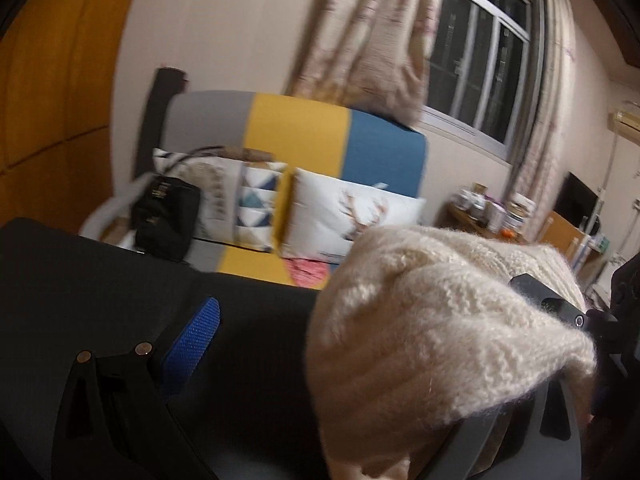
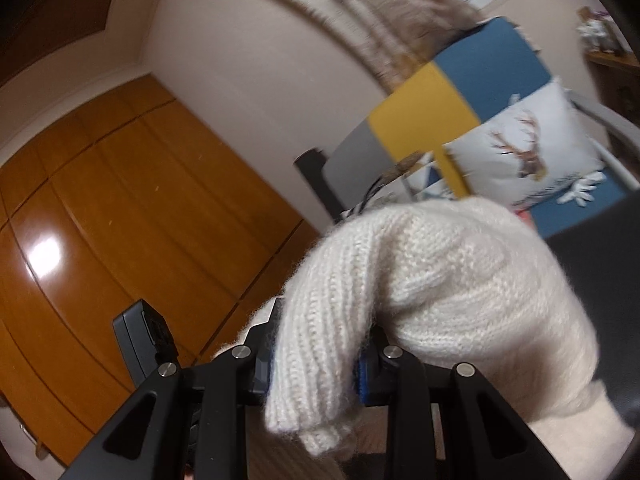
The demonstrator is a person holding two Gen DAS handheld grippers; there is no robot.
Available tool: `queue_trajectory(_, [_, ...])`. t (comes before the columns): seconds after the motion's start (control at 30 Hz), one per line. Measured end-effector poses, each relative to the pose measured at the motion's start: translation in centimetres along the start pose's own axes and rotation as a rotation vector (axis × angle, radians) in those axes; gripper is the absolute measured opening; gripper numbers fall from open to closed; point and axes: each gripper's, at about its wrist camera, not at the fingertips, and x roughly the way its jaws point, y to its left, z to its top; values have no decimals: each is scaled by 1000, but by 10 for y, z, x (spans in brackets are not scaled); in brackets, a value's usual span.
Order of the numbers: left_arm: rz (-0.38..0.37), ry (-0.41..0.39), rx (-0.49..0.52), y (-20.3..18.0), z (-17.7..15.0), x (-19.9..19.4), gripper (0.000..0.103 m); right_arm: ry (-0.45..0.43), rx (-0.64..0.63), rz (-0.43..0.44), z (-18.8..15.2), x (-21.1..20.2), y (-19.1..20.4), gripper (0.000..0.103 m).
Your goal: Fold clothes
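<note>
Cream knit sweater [image 2: 440,280] spans both your grippers: right jaws clamp its ribbed edge; left jaws' state hidden.

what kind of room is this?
Likely a home living room or bedroom: a grey, yellow and blue sofa with printed cushions, a curtained window, and wooden wardrobe doors.
</note>
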Motion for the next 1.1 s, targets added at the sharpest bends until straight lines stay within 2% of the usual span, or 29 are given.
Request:
queue_trajectory(0.17, [95,-94,34,50,49,-24,99,20,-15,86,11,52,45,27])
queue_trajectory(0.37, [166,-227,28,86,107,-63,99,-29,-113,160,39,88,111,27])
queue_trajectory(0.43, [176,-266,56,88,116,-74,99,-52,-143,181,42,89,124,27])
queue_trajectory(0.5, [174,-294,91,89,110,-77,99,-67,-179,187,36,84,129,27])
queue_trajectory(0.6, [162,-244,110,93,75,-57,99,-28,-193,122,14,82,113,27])
queue_trajectory(0.7, [142,-61,50,106,11,-9,99,91,-132,-6,-29,91,67,28])
queue_trajectory(0.73, [145,17,31,110,-16,11,99,146,-99,-55,-46,97,47,28])
queue_trajectory(0.83, [151,336,-37,124,-115,77,99,323,23,-226,-112,115,-25,29])
queue_trajectory(0.9, [135,491,-78,131,-164,101,91,424,130,-310,-156,120,-73,30])
queue_trajectory(0.93, [132,497,-58,130,-179,101,91,421,175,-303,-167,113,-85,34])
queue_trajectory(1.0, [148,350,75,115,-187,77,92,381,236,-249,-179,91,-95,37])
queue_trajectory(1.03, [144,317,107,112,-192,69,92,383,238,-244,-180,81,-96,37])
queue_trajectory(1.1, [108,357,84,119,-199,65,92,398,221,-261,-181,62,-98,38])
